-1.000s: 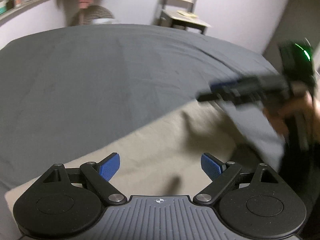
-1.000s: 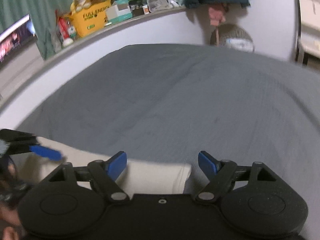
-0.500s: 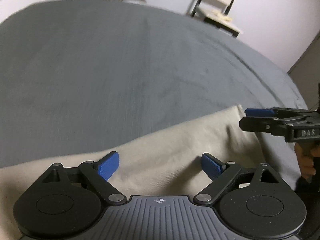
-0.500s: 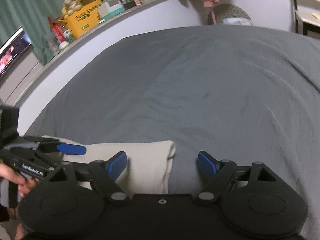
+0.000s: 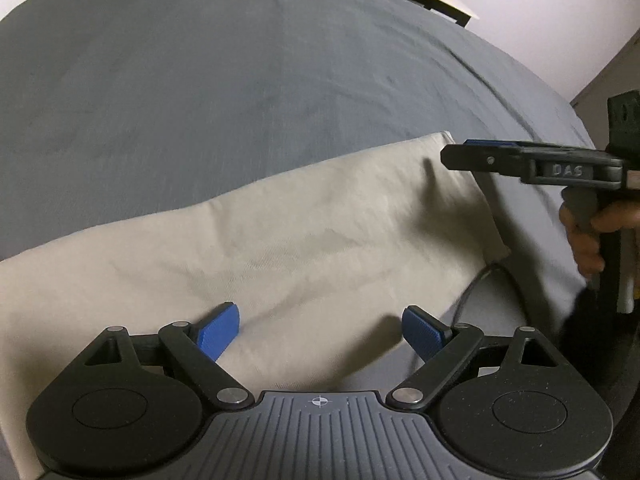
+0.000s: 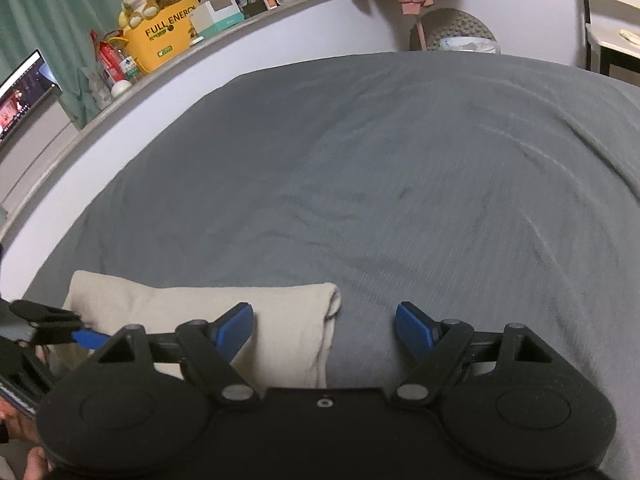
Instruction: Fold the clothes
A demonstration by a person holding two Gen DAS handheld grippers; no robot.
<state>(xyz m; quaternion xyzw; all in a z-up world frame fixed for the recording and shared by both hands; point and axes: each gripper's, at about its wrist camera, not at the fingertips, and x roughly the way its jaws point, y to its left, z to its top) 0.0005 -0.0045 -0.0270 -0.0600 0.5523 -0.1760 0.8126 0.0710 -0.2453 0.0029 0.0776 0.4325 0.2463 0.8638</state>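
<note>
From the left wrist view, a beige garment (image 5: pixel 304 240) lies flat in a long band across the near part of the grey bed (image 5: pixel 240 80), its far edge fairly straight and its right end forming a squared corner. The left gripper (image 5: pixel 320 330) hovers low over the cloth's near side with its blue-padded fingers (image 5: pixel 219 330) spread wide and nothing between them. The right gripper (image 5: pixel 480 152) shows side-on above the garment's right corner, held by a hand (image 5: pixel 588 236); from this angle its fingers cannot be judged. A thin dark cable (image 5: pixel 476 284) loops on the sheet just beside the cloth's right edge. From the right wrist view, the same garment (image 6: pixel 200 308) sits at the lower left with a rounded, doubled-looking edge at its right end, so it seems already folded at least once, though how many layers there are cannot be told. The right gripper (image 6: pixel 324 326) has its fingers spread apart and empty, one over the cloth and the other over bare sheet. The left gripper (image 6: pixel 52 326) reaches in at the far left. The risks, as I judge them: a pinch closing here could catch only the top layer, or bedsheet along with it, and drag the fold askew; the cable could snag on the cloth if the garment is slid rightward.
</note>
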